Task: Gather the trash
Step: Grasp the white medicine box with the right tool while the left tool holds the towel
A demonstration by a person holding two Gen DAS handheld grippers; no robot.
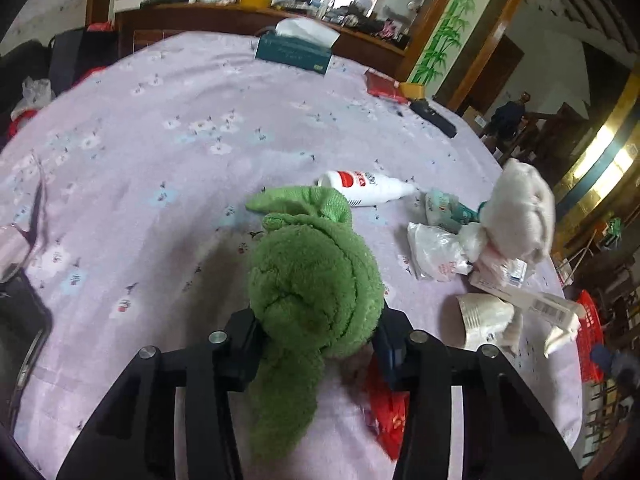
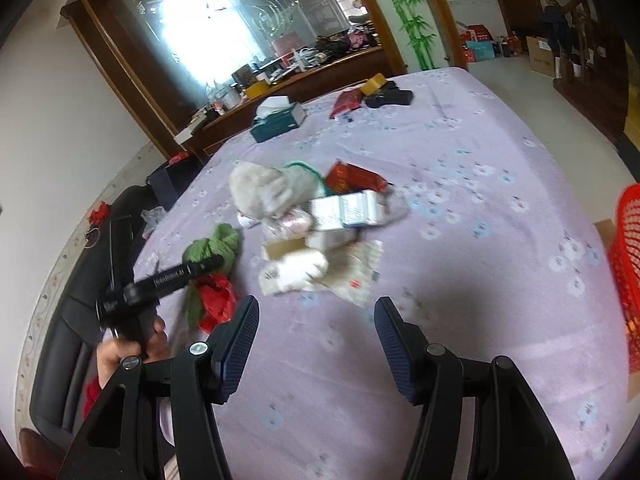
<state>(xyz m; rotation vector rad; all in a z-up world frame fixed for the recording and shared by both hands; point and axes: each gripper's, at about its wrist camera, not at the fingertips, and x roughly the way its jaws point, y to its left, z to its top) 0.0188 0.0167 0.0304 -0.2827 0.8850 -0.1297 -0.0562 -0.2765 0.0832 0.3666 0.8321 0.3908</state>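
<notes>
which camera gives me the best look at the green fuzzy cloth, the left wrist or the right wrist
The left wrist view. There the green fuzzy cloth fills the centre, bunched between the left gripper pads, sharp and close. In the right wrist view the same cloth is small, off to the left, and partly hidden behind that gripper's black body.

My left gripper (image 1: 316,336): black linkage arms, silver round screws, blue ribbed pads. My right gripper (image 2: 316,340): same black frame, silver screws, blue ribbed pads (image 2: 396,344). Left unit's black body carries white lettering, unreadable.
</notes>
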